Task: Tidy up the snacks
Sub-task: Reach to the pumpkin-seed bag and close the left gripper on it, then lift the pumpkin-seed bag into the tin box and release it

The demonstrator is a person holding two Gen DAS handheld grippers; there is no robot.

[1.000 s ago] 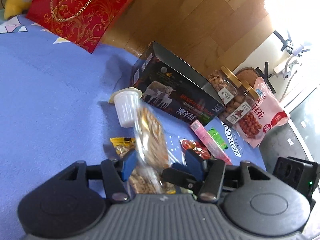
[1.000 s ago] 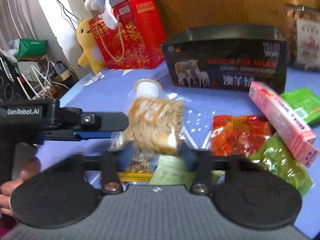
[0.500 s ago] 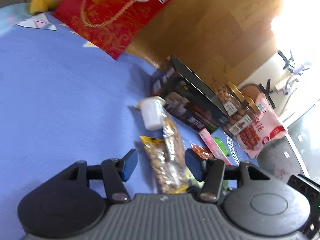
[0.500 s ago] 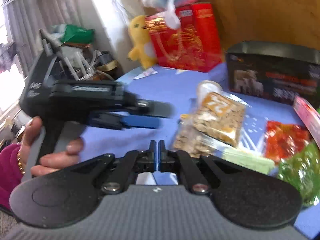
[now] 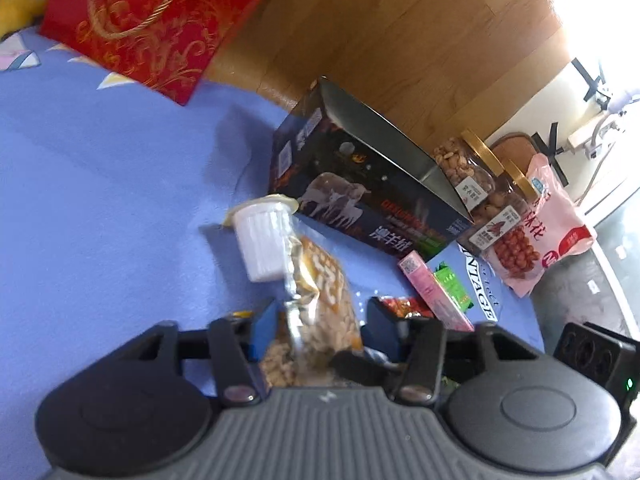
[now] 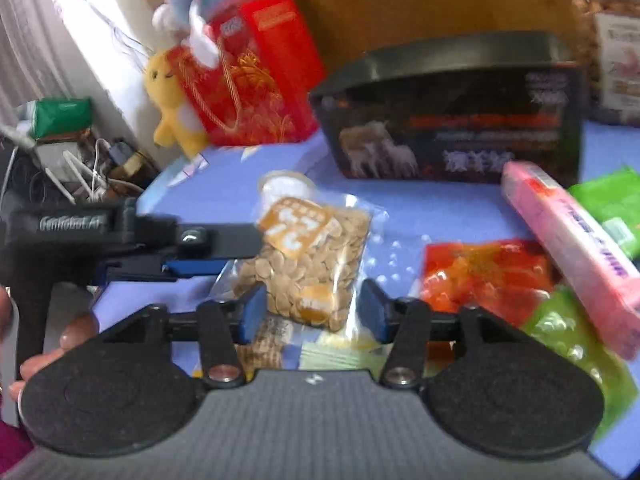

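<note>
surface: blue cloth | wall: wood | left fingers closing around biscuit bag, seemingly untouched | right fingers opening, released

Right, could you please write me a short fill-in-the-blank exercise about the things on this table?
The box bears a picture of ___.
The gift bag is coloured ___.
The jars have ___ lids.
Missing words: sheep; red; gold.
</note>
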